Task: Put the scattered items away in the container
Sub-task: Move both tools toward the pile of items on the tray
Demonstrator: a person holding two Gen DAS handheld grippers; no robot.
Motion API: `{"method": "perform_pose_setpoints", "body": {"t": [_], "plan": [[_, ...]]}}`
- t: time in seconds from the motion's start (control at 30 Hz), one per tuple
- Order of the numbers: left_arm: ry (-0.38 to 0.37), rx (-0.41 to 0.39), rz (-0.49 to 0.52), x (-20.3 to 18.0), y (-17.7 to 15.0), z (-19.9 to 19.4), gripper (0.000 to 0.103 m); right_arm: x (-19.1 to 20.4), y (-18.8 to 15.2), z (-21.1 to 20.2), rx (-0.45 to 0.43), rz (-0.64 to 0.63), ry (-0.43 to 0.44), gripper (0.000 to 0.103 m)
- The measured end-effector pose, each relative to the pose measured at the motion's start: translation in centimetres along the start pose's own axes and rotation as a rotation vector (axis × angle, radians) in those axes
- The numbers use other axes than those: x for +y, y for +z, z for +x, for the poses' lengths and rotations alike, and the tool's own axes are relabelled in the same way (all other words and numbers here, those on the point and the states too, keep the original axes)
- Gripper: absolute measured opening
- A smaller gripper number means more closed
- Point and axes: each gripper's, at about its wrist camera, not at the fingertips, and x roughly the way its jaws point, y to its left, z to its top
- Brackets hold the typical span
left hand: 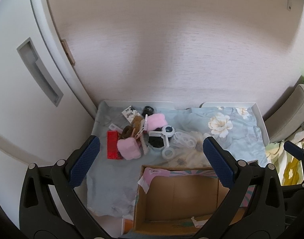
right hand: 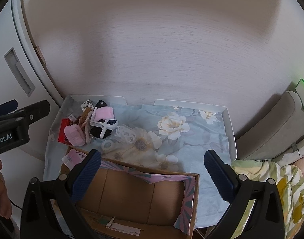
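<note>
An open cardboard box lies on a floral cloth, also in the right wrist view; nothing shows inside it. Behind it is a pile of small items: a red box, two pink fluffy pieces, a white clip, clear plastic rings, a black cap, brown hair ties. The pile also shows in the right wrist view. My left gripper is open and empty, above the box's near-left side. My right gripper is open and empty over the box.
The cloth covers a white tray-like table with raised edges against a pale wall. A white door with a recessed handle stands at left. A grey cushion and a flowered blanket lie at right.
</note>
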Motion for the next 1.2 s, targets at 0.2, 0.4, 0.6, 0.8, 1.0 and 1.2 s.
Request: {"method": "perform_pose_setpoints", "body": {"t": [0.2,0.4,0.6,0.8,1.0,1.2], "plan": [[0.020,-0.005,-0.010,0.9,0.1,0.1,0.103,0.3,0.1,0.1,0.000,0.002,0.007,0.103],[0.094,-0.059,-0.079,6.3,0.9,-0.5,0.103,0.5,0.8,0.5,0.004,-0.014,0.024,0.103],[0.021,-0.090,-0.080,10.4,0.7,0.2,0.103,0.7,2.5,1.9,0.009,-0.048,0.063,0.103],[0.014,-0.009,-0.079,11.6,-0.6,3.9,0.103,1.1,5.0,4.7,0.048,-0.067,0.112,0.103],[-0.041,0.072,-0.027,11.6,-2.4,8.6,0.103,2.8,6.9,8.0,0.097,-0.096,0.189,0.103],[-0.070,0.152,-0.019,11.7,-3.5,14.7,0.103,5.0,7.4,12.1,0.192,-0.139,0.232,0.103]]}}
